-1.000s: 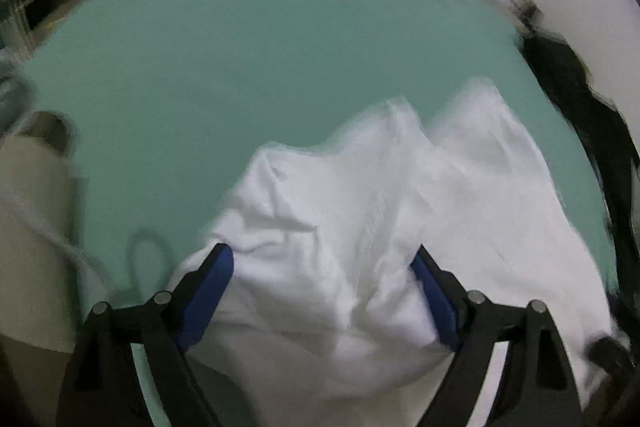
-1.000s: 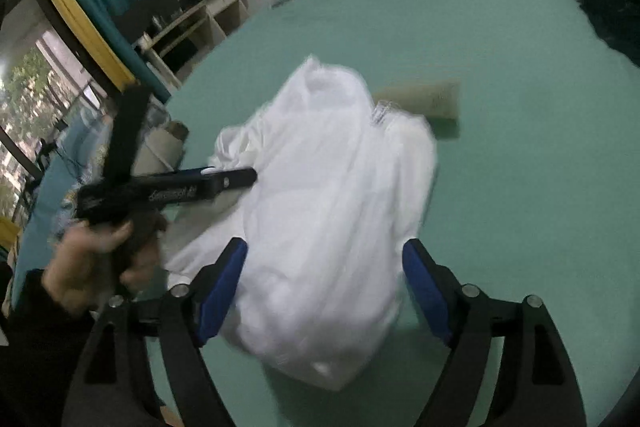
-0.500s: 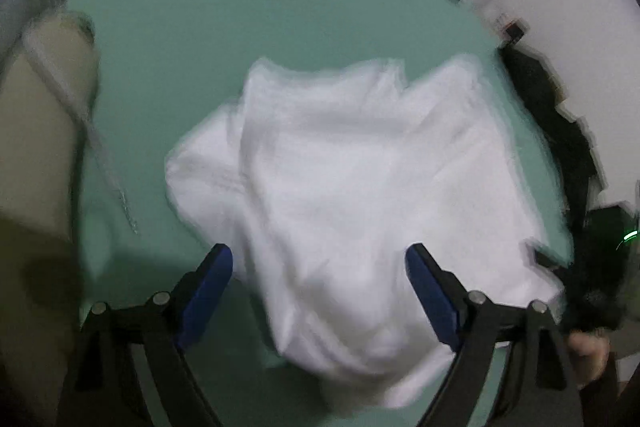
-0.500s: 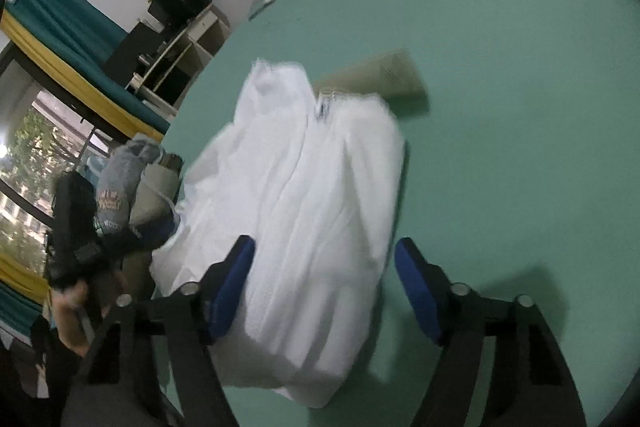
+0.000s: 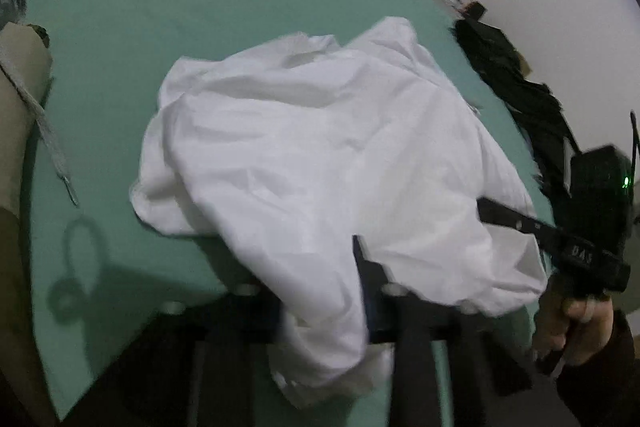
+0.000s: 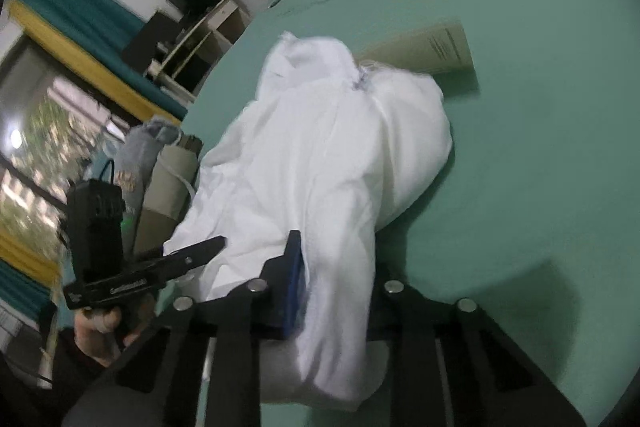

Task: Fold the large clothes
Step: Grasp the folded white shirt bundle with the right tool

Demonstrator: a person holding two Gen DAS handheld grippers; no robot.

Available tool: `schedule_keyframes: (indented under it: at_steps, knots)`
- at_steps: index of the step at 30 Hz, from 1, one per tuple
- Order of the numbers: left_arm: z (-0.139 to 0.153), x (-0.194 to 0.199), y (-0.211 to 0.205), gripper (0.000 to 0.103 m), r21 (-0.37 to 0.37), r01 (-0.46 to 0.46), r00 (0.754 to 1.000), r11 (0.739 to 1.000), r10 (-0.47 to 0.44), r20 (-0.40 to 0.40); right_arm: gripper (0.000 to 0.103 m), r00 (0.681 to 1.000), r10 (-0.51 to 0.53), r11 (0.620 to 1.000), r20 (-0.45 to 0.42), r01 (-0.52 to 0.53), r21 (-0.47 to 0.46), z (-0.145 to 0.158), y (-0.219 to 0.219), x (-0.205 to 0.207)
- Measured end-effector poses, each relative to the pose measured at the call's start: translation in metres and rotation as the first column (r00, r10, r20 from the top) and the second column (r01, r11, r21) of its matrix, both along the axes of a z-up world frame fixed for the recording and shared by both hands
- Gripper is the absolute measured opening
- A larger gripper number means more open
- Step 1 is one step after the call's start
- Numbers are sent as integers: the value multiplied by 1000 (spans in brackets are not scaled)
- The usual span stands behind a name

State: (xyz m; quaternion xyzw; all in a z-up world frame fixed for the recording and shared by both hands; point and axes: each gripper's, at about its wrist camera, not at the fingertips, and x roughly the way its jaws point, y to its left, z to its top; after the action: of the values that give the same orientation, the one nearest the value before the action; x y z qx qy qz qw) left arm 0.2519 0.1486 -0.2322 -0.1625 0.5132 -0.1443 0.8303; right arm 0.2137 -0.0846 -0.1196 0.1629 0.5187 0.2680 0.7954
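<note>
White garment (image 5: 328,155), soft, rumpled cotton-like cloth, lies heaped on the green bed (image 5: 160,7), its near edge pinched in both the left claw (image 5: 320,307) and right claw (image 6: 336,291).

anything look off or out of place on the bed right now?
Mainly the crumpled white cotton garment: bunched in a heap on the green bedsheet, not spread flat. Both grippers, left and right, have jaws shut on its near edge. A black garment lies nearby.

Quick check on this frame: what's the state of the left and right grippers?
Left gripper: shut on the near edge of the white garment.
Right gripper: shut on the white garment's near edge too.
</note>
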Motion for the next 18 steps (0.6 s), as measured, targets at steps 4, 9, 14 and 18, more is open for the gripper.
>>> schedule_keyframes:
  at_steps: [4,9,14,18]
  knots:
    - [8,-33,-17,20,-35,38,999,999,-38,-3,13,998,56,993,31,-52,-107,29,-19,-24]
    - [17,-93,-41,62,-35,76,995,996,-78,-54,12,996,84,980,23,-78,-185,45,-56,-69]
    - [27,-109,-41,91,-33,45,998,998,-46,-32,12,998,55,976,3,-53,-213,40,-96,-98]
    - [28,-72,-29,100,-95,-19,999,995,16,-31,21,1000,5,984,-3,-5,-175,29,-105,-95]
